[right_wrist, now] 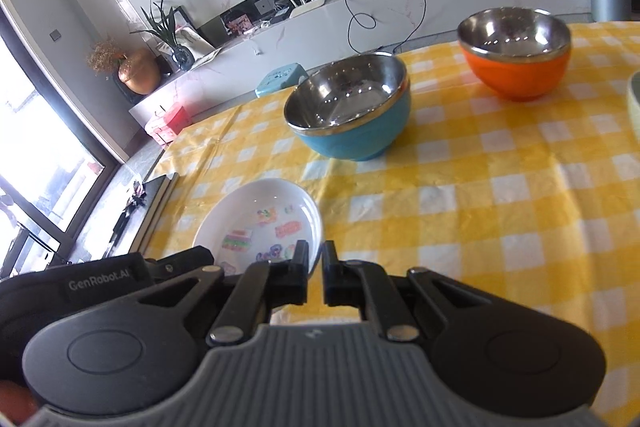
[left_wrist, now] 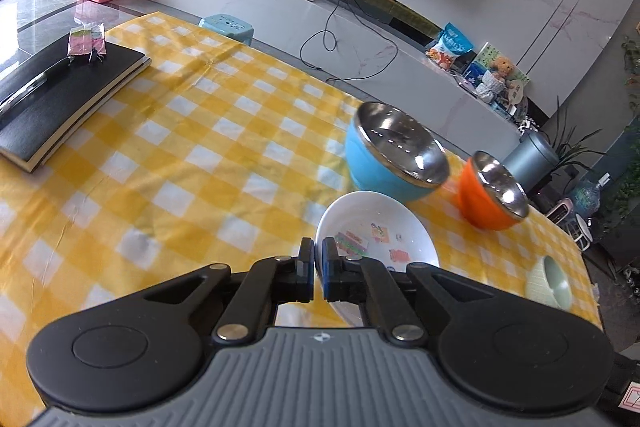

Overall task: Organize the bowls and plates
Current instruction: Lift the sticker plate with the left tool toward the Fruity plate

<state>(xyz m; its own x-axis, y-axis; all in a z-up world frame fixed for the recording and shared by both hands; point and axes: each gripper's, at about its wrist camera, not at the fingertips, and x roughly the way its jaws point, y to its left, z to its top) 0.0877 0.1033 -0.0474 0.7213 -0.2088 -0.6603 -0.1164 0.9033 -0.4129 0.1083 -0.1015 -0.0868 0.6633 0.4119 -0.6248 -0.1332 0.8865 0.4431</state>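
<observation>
Reading "GenRobot.AI" on left claw [right_wrist: 172, 267] housing.

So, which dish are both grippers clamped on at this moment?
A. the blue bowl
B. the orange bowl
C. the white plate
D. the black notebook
C: the left gripper and the right gripper each pinch the rim of the white plate; the blue bowl and orange bowl stand untouched.
</observation>
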